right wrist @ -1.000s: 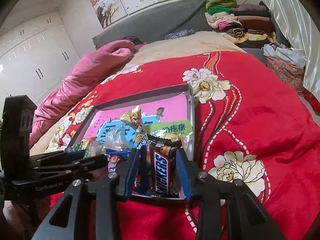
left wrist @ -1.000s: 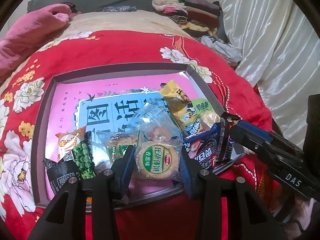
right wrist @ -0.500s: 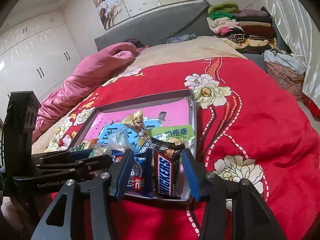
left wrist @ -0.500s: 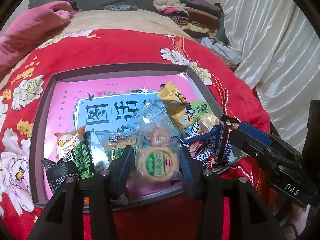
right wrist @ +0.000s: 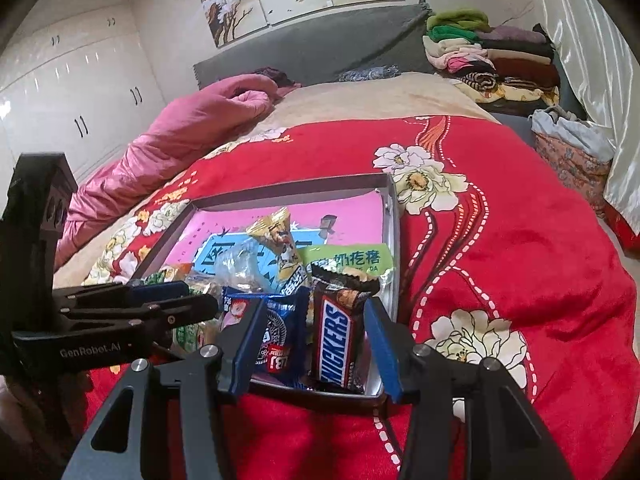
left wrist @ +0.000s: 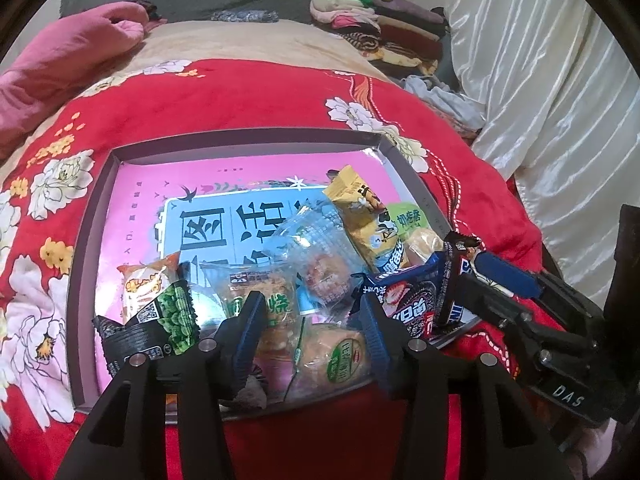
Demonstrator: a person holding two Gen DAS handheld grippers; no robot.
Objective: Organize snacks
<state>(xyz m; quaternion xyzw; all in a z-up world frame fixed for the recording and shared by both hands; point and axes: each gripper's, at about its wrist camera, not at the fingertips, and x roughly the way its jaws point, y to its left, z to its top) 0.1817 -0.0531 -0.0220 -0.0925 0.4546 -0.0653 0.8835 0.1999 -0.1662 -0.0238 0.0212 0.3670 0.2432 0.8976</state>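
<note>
A shallow box (left wrist: 90,240) with a pink floor lies on the red bedspread and holds several snack packs along its near edge. My left gripper (left wrist: 310,320) is open over the near edge, and a round biscuit pack (left wrist: 340,356) lies loose in the box between and below its fingers. My right gripper (right wrist: 316,340) is open at the box's near right corner (right wrist: 384,216), with a Snickers bar (right wrist: 334,340) standing free between its fingers and a blue cookie pack (right wrist: 276,332) beside it. The right gripper also shows in the left wrist view (left wrist: 480,280).
A green pea pack (left wrist: 168,320), a yellow pack (left wrist: 360,212) and a clear wrapped pastry (left wrist: 320,256) lie in the box. A pink quilt (right wrist: 192,128) lies at the far left. Folded clothes (right wrist: 492,56) are stacked at the back right. A white curtain (left wrist: 560,80) hangs right.
My left gripper let go of the round biscuit pack, which dropped into the box, and drew back. My right gripper opened off the Snickers bar, which now stands free in the box corner.
</note>
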